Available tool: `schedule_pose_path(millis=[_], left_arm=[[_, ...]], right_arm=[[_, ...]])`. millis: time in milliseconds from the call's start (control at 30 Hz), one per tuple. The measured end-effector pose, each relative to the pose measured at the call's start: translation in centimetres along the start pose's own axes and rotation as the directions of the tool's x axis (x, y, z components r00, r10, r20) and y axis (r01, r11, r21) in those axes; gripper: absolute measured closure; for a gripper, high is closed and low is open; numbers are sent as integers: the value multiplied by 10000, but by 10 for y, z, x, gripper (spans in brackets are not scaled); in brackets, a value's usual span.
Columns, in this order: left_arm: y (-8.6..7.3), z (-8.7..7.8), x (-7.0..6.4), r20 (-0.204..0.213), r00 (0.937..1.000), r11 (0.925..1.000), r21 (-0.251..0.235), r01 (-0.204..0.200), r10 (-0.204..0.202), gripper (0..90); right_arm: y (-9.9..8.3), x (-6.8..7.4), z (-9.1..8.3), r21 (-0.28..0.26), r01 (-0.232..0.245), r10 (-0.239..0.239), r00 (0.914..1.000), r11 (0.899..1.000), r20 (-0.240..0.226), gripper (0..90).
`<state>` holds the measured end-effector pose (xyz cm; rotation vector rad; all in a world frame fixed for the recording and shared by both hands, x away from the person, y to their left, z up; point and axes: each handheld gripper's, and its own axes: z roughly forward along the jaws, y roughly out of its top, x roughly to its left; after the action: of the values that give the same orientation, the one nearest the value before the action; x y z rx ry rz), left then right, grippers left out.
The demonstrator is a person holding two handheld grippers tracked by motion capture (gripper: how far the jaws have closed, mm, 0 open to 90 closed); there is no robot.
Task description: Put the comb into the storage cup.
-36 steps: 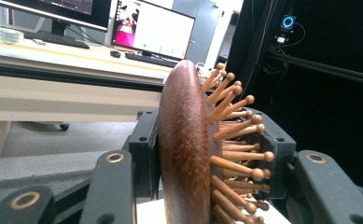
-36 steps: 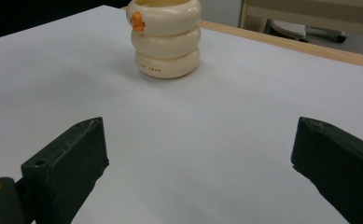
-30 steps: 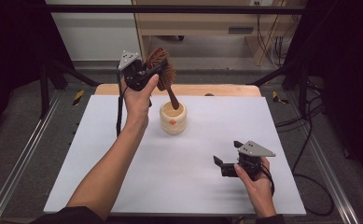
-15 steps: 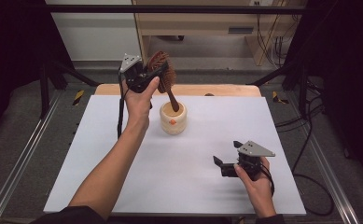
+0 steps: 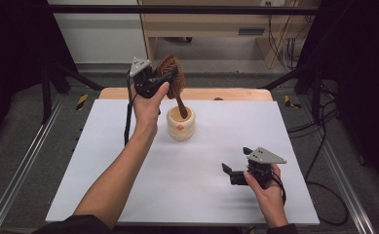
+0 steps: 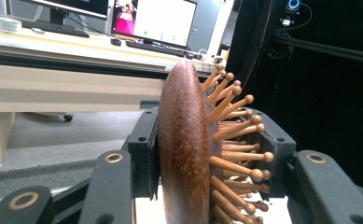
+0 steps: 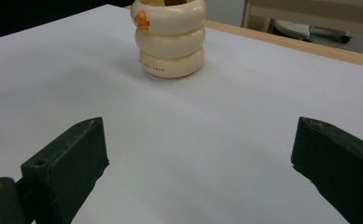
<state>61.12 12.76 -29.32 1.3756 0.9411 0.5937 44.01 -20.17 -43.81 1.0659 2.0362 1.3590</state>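
Note:
A brown wooden hairbrush (image 5: 174,78) with wooden pins is held head-up, its handle slanting down into a cream ringed holder (image 5: 180,123) at the table's far middle. My left gripper (image 5: 170,80) is shut on the brush head, above the holder. In the left gripper view the brush head (image 6: 184,154) stands edge-on between the jaws, pins to the right. My right gripper (image 5: 236,165) rests low near the front right of the table, open, with nothing between its jaws. In the right gripper view the cream holder (image 7: 171,39) with an orange mark stands ahead.
A white sheet (image 5: 104,165) covers the table, and a wooden edge (image 5: 226,93) shows at the back. Metal rails run along both sides. A desk with monitors (image 6: 160,21) stands behind in the left gripper view.
The left gripper with the brush has shifted slightly up and away, the handle still in the holder. The right gripper has stayed in place.

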Motion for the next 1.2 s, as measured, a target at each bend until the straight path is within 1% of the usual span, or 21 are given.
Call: schedule_pose_path(millis=[133, 233, 333, 600, 767, 900, 1000, 1200], left_arm=[[-4, 1, 1, -31, 10000, 9999, 105, -56, 57, 505], [-7, 2, 1, -80, 9997, 9995, 218, -222, 223, 505], [-9, 3, 1, -51, 9999, 9997, 219, -145, 146, 505], [-12, 4, 0, 1, 9999, 9996, 258, -110, 110, 504], [-16, 4, 0, -43, 9998, 9992, 350, -179, 181, 503], [-20, 5, 2, -50, 10000, 9993, 383, -49, 51, 503], [-22, 6, 4, -95, 9999, 9990, 441, -72, 77, 503], [-24, 6, 5, -119, 9999, 9991, 423, 72, -67, 503]], right_arm=[[0, 1, 1, 28, 41, -41, 10000, 10000, -30, 40], [0, 0, 0, 25, 33, -33, 10000, 10000, -34, 40], [0, 0, 0, -23, 36, -36, 10000, 10000, -10, 40], [0, 0, 1, 16, 27, -27, 10000, 10000, -33, 40], [0, 0, 1, 30, 61, -61, 10000, 10000, -67, 40], [0, 0, 1, 28, 56, -56, 10000, 10000, -76, 39], [0, 0, 1, 27, 47, -46, 10000, 10000, -87, 39], [0, 0, 1, 22, 48, -48, 9999, 10000, -99, 39]])
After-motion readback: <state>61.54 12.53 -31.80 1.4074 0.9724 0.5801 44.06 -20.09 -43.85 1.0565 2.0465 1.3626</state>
